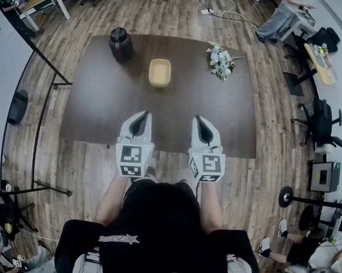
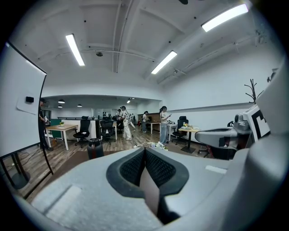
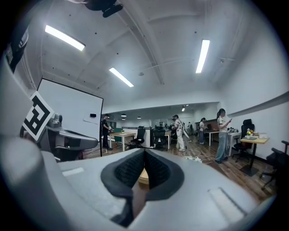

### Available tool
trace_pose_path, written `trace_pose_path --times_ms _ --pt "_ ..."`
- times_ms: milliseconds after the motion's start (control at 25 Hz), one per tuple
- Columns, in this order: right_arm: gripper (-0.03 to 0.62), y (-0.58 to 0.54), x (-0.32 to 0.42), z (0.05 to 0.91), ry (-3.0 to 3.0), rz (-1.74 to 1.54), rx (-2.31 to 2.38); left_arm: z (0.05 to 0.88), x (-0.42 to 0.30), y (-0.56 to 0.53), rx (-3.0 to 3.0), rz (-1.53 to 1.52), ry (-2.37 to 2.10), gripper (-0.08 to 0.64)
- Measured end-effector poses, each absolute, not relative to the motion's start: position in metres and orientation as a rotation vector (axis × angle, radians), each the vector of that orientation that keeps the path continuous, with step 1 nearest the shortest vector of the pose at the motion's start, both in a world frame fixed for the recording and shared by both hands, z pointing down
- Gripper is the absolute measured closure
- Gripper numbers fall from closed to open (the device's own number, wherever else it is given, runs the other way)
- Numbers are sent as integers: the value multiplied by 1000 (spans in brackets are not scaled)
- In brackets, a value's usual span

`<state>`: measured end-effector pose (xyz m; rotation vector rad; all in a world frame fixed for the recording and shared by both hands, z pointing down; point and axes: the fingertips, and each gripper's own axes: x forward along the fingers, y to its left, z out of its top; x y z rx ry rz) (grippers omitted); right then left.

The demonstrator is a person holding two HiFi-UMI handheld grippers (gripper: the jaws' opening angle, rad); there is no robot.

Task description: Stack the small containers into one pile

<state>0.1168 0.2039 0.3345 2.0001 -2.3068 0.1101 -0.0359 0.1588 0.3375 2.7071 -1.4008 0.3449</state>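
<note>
A small yellow container stands alone on the dark brown table, a little past its middle. Whether it is one piece or several nested ones I cannot tell. Both grippers hover side by side over the table's near edge, well short of it. My left gripper is shut with nothing in it, and its pads meet in the left gripper view. My right gripper is shut and empty too. A sliver of the yellow container shows just past its pads.
A black lidded jar stands at the table's far left and also shows as the jar. A bunch of white flowers lies at the far right. Desks, office chairs and several people fill the room beyond.
</note>
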Motion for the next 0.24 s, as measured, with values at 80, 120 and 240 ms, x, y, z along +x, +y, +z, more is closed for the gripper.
trace_pose_path --times_ms 80,120,240 --pt "586 203 116 333 -2305 104 2002 337 -37 157 2710 347 -1399 549" --pt "586 202 115 333 -2305 101 2002 337 -37 156 2711 346 -1397 549" --pt "586 199 111 333 -2304 97 2001 337 -40 153 2713 345 -1396 549"
